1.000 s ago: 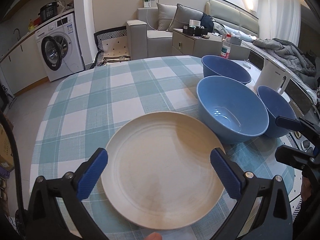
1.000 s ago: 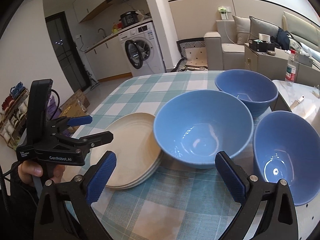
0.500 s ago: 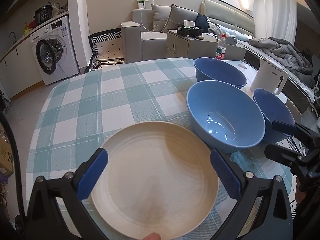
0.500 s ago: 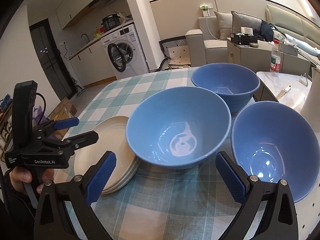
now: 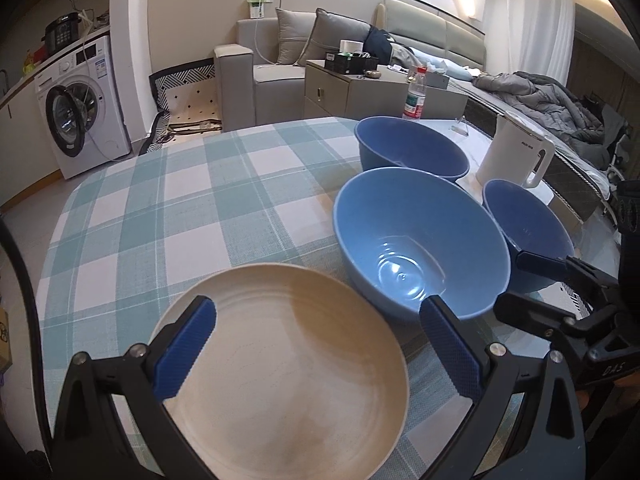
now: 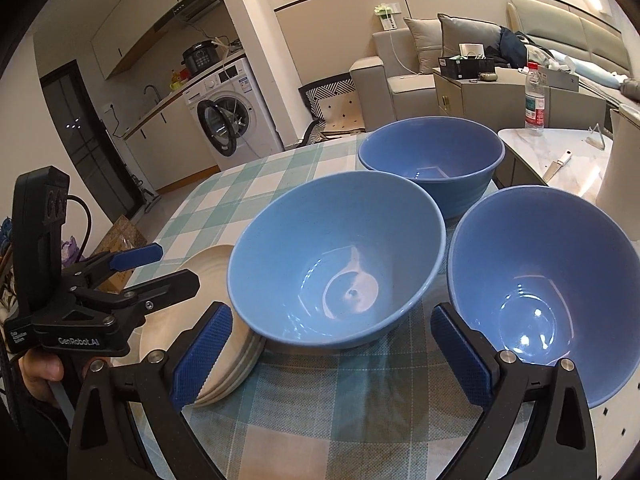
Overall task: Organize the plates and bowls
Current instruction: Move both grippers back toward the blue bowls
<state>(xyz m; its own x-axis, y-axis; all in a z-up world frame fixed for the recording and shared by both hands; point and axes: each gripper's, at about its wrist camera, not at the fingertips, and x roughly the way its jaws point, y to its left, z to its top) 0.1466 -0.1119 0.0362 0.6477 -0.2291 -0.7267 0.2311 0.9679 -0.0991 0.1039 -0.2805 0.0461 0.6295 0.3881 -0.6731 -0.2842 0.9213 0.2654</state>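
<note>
A stack of cream plates [image 5: 280, 364] [image 6: 224, 272] lies on the checked tablecloth [image 5: 168, 216]. To its right stand three blue bowls: a middle bowl [image 5: 420, 248] [image 6: 336, 256], a far bowl [image 5: 408, 148] [image 6: 432, 156] and a right bowl [image 5: 524, 228] [image 6: 544, 276]. My left gripper [image 5: 320, 344] hovers open over the plates, holding nothing. My right gripper [image 6: 332, 352] is open in front of the middle and right bowls, with nothing between its fingers. In the right wrist view the left gripper [image 6: 160, 268] shows side-on, held by a hand [image 6: 36, 372].
A white kettle [image 5: 516, 152] and a plastic bottle [image 5: 416, 96] stand on a marble table past the bowls. A washing machine [image 5: 76, 108] is far left, a sofa [image 5: 280, 60] behind. The table's left half shows bare cloth.
The left gripper has drawn back and shifted, so the plates sit lower left in its view. The right gripper has moved forward toward the bowls, which look larger now. Both stayed open.
</note>
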